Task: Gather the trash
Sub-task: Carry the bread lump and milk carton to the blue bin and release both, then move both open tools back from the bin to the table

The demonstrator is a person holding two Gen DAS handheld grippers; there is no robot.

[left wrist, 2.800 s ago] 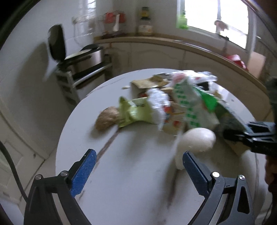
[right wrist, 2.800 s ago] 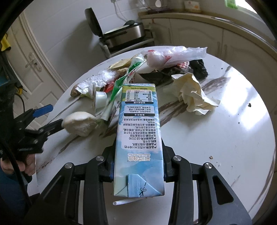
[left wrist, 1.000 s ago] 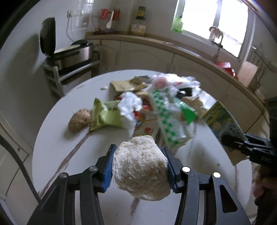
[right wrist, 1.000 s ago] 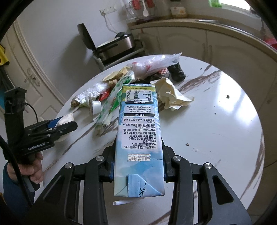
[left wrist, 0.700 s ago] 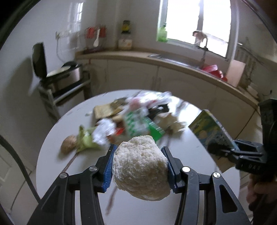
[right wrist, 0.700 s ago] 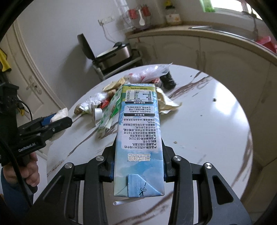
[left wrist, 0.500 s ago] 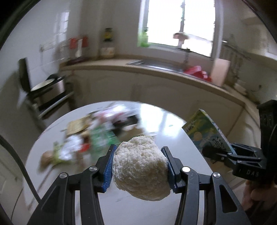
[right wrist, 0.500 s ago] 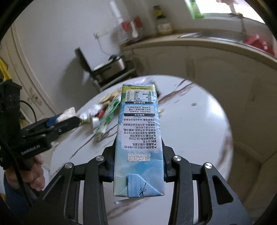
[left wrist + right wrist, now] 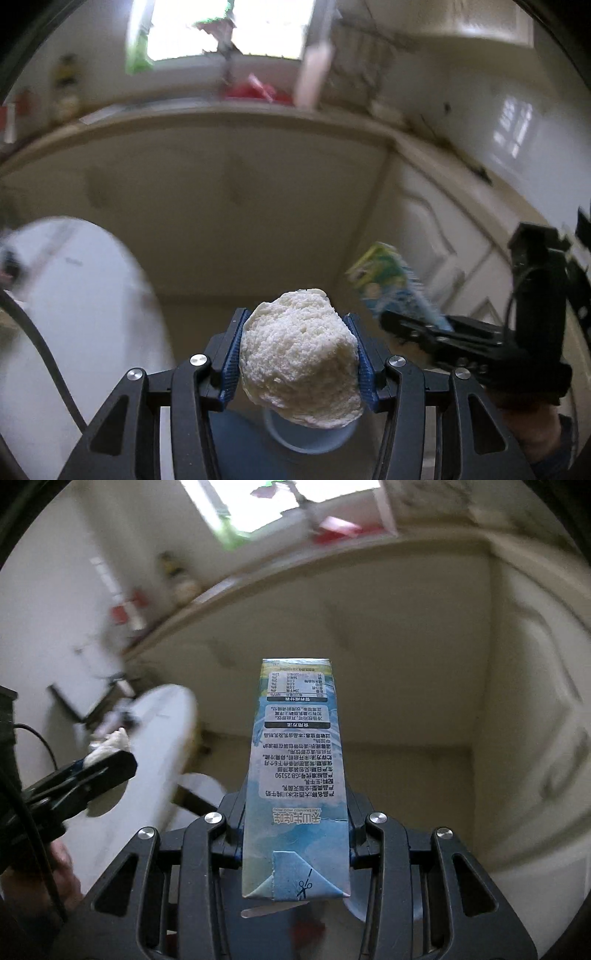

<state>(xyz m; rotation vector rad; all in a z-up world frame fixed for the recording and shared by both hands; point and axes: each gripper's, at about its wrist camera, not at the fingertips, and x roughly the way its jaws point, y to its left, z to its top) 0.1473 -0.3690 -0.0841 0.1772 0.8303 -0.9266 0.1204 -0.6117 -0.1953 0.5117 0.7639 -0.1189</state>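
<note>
Left tongs (image 9: 299, 363) clenched on white crumbly lump (image 9: 300, 354). Right tongs (image 9: 295, 840) clenched on milk carton (image 9: 295, 775), carton jutting forward past tips. Desk (image 9: 85, 295) lay off to left, behind. Pale round rim (image 9: 310, 441) showed just below lump, likely bin. Best: keep both grips firm, centre over rim, release low.

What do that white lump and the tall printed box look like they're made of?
The white lump looks soft and crumbly, with a matte, grainy surface, perhaps bread or dough; I can't say which. The printed box looks like coated paperboard: flat glossy panels, sharp folded edges, a folded corner flap with a scissors mark. Each is clamped in a tool with black, hard-looking, probably plastic arms.
</note>
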